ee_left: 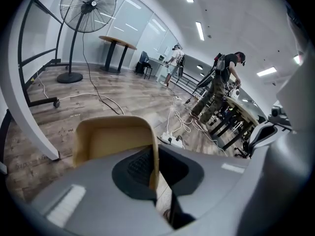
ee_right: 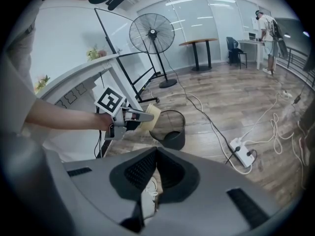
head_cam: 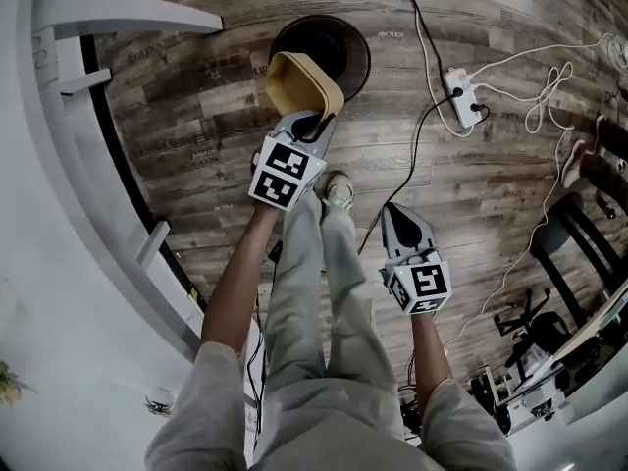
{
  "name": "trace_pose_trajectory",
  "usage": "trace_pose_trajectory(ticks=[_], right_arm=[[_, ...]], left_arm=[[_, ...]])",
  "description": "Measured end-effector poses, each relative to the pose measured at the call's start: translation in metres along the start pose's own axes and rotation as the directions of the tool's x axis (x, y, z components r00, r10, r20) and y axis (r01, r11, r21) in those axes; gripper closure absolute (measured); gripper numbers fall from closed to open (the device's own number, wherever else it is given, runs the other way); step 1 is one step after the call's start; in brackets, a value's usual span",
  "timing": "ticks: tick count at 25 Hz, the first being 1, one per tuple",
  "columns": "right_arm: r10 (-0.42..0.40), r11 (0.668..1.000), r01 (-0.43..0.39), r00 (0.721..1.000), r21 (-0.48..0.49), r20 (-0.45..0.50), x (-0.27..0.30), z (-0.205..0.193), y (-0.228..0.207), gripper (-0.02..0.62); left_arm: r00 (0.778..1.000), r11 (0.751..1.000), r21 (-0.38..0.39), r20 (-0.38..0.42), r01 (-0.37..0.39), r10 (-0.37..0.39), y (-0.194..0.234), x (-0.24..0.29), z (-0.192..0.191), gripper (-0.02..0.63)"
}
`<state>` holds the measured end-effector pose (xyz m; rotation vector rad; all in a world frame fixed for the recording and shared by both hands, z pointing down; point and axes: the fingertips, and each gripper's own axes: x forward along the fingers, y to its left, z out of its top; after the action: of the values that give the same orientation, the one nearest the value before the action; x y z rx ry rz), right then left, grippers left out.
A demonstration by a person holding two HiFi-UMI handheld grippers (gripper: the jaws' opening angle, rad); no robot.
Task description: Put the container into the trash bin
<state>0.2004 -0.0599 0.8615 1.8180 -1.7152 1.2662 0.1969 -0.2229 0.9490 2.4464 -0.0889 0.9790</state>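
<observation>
— What is the left gripper (head_cam: 316,124) doing?

— It is clamping onto one side wall of the tan container (head_cam: 299,84). In the left gripper view that wall is standing edge-on between the two closed jaws, and the rest of the container is sticking out ahead of them.

— Where is the container resting?

— It isn't resting on anything. It is hanging in the air from that grip, right at the near rim of the round black trash bin (head_cam: 348,37) (in the head view it is overlapping the rim's edge). In the right gripper view it is showing at the bin's left side, about level with the rim or slightly above. I cannot tell whether it is touching the rim. It is not inside the bin.

— Is the right gripper (head_cam: 394,212) carrying anything?

— No. Its jaws are meeting at the tips with nothing between them. It is pointing down at the wooden floor (head_cam: 491,194), to the right of the person's legs (head_cam: 314,283) and well apart from the bin.

— Is anything else lying around?

— A white power strip (head_cam: 461,98) is lying on the floor to the right of the bin, and a pedestal fan (ee_right: 151,33) is standing further back.
</observation>
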Motion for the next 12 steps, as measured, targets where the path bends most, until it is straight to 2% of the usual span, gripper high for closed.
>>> trace_pose_trajectory(ticks=[12], right_arm=[[0.027,1.000,-0.027,0.999,0.010,-0.024,0.014,-0.010,0.008,0.581]], left_arm=[[0.998,0.999,-0.024,-0.046,0.034,-0.035,0.025,0.050,-0.022,0.583]])
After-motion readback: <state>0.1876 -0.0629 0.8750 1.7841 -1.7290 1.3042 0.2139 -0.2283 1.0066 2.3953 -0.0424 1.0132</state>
